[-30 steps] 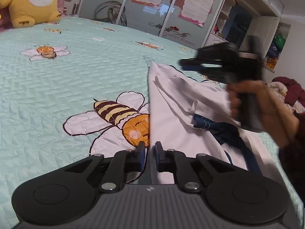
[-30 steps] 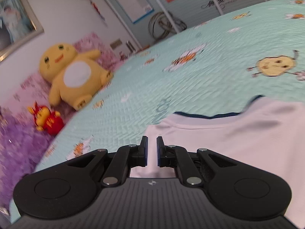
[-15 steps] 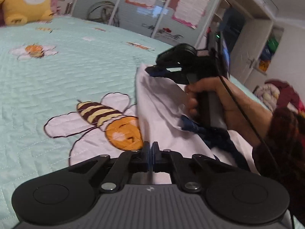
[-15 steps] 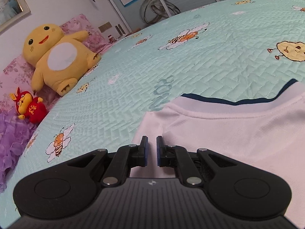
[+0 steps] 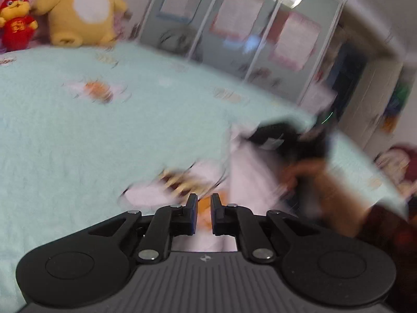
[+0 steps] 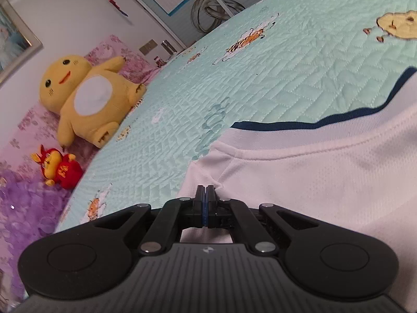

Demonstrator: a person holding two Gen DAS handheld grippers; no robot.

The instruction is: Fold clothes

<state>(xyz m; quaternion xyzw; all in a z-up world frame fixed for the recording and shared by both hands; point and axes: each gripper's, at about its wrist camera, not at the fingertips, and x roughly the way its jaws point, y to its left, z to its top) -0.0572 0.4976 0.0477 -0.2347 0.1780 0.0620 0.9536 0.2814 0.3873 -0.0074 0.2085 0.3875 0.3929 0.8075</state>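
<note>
Right now the right gripper (image 6: pixel 205 191) has its jaws pressed fully together, pinching a small pucker of the white shirt (image 6: pixel 325 182) near the garment's left edge. From there the shirt spreads toward three o'clock, flat on the mint quilted bedspread (image 6: pixel 286 65), its navy-trimmed hem (image 6: pixel 312 125) running off toward one o'clock. Further out, at about ten o'clock, a yellow plush toy (image 6: pixel 88 99) sits against the pink floral pillows (image 6: pixel 122 52), with a small red plush toy (image 6: pixel 58 168) at nine o'clock beside it.

In the left wrist view, which is heavily blurred, the left gripper (image 5: pixel 203 208) shows a narrow gap between its fingers and the jaws are opening; pale cloth lies below the gap, but whether the pads still touch it cannot be told. A bee print (image 5: pixel 179 182) on the bedspread lies just beyond the fingertips at eleven o'clock. At two o'clock the person's right hand (image 5: pixel 307 174) grips the other tool's handle over the shirt. Wardrobe doors (image 5: pixel 234 26) with posters stand at twelve o'clock.
</note>
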